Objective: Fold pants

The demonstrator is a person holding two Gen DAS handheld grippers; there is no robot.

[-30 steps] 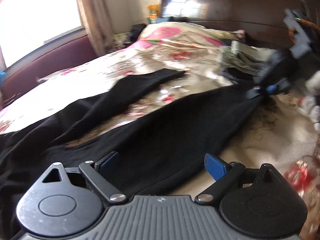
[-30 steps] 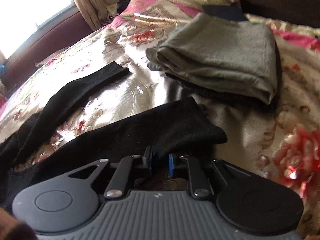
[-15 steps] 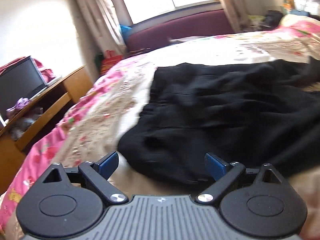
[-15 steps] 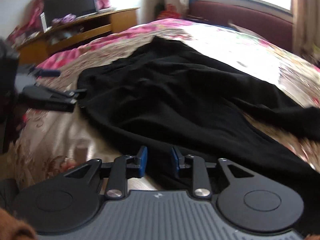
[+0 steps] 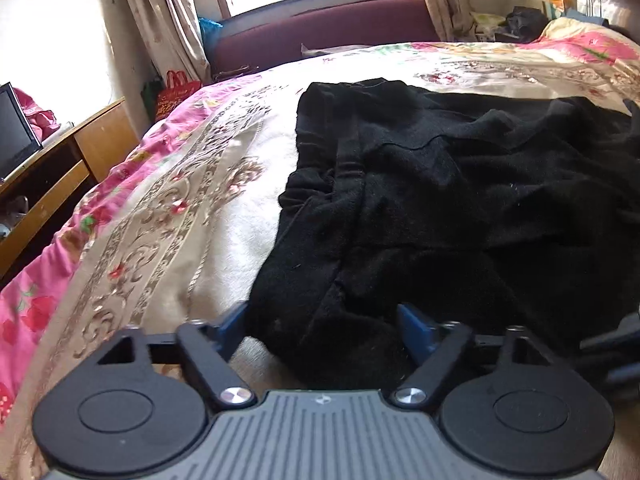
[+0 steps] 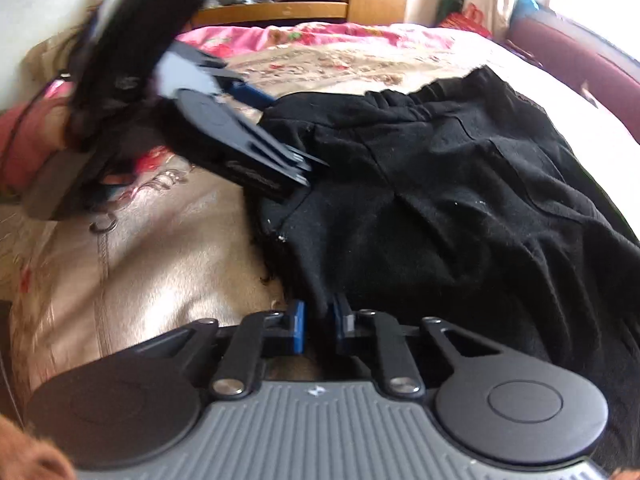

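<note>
Black pants (image 5: pixel 460 200) lie crumpled on the floral bedspread (image 5: pixel 180 208), with the elastic waistband (image 6: pixel 404 98) toward the desk side. My left gripper (image 5: pixel 324 332) straddles the near waist corner. Its jaws are closing, the cloth lies between them, and the pads do not press it. In the right wrist view the left gripper (image 6: pixel 294 136) reaches in from the upper left onto that same corner. My right gripper (image 6: pixel 319 322) sits at the near edge of the pants. Its jaws are closing to a narrow gap, with a ridge of black cloth pinched between the blue pads (image 6: pixel 298 326).
A wooden desk (image 5: pixel 60 168) with a dark screen stands left of the bed. A maroon bench (image 5: pixel 320 36) runs under the bright window, with curtains and a red bag (image 5: pixel 174 90) beside it. Pink pillows (image 5: pixel 592 46) lie at the far right.
Both grippers swung from the leg end of the pants to the waist end. The left jaws narrowed around the waist corner. The right jaws opened briefly, then closed on the near edge.
</note>
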